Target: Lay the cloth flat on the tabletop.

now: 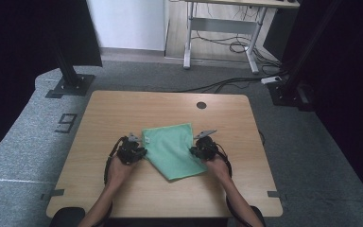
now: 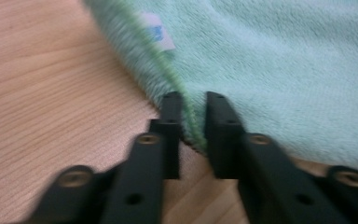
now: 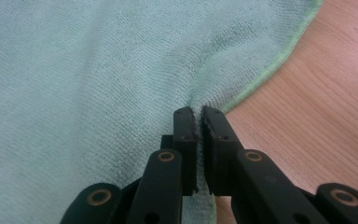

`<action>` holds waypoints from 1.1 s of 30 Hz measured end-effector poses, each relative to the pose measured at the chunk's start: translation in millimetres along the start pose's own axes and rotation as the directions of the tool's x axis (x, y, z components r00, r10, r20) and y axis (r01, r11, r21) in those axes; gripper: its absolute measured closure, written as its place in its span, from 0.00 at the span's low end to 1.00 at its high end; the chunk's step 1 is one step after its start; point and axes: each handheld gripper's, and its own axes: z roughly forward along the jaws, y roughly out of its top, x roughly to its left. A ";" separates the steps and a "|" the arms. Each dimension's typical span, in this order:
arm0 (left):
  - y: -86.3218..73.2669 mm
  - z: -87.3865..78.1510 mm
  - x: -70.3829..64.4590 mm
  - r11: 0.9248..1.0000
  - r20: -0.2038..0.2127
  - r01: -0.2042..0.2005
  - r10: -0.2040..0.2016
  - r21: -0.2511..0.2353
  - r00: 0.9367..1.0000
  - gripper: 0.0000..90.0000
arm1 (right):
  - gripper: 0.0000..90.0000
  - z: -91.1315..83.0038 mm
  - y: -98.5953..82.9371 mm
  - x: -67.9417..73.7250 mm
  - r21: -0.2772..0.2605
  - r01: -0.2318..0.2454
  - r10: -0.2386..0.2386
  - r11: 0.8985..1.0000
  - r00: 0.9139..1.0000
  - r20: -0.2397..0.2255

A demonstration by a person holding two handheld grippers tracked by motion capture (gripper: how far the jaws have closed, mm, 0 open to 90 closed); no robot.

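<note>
Forearms came in from the near edge of the light wooden table (image 1: 123, 109) in the high view, each hand carrying a black two-jaw gripper. Between them, slightly near of the table's middle, lay the mint-green fleecy cloth (image 1: 172, 149), flat and turned at an angle, one corner pointing toward the person. The left gripper (image 1: 139, 152) met the cloth's left edge and the right gripper (image 1: 194, 151) its right edge. Farther off were grey carpet, a white desk frame (image 1: 222, 28) and loose black cables (image 1: 236, 47).

Seen along the left gripper (image 2: 193, 100) in its own view, the jaws stood close together with the cloth's hemmed edge (image 2: 168, 70) running between them, seemingly pinched, though blur left the firmness of the grip unsure. A small white label (image 2: 157, 32) sat just inside that hem, a detail too small to see from above.

From the right gripper (image 3: 198, 113), the jaws were clenched on a gathered pucker of cloth, with the green hem (image 3: 279, 56) curving away to the right over bare wood. That bunching told of a real bite, which the high view could not settle.

Judging by this, the grasp step was done on both sides. Next would likely come lifting both edges together, level and evenly, to fold or spread the cloth without either side slipping.
</note>
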 end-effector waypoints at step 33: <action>19.9 -17.0 32.1 0.999 -0.051 -0.011 0.008 -0.053 0.999 0.45 | 0.58 -36.9 -3.2 -16.1 -0.067 -0.051 0.050 0.996 0.999 -0.009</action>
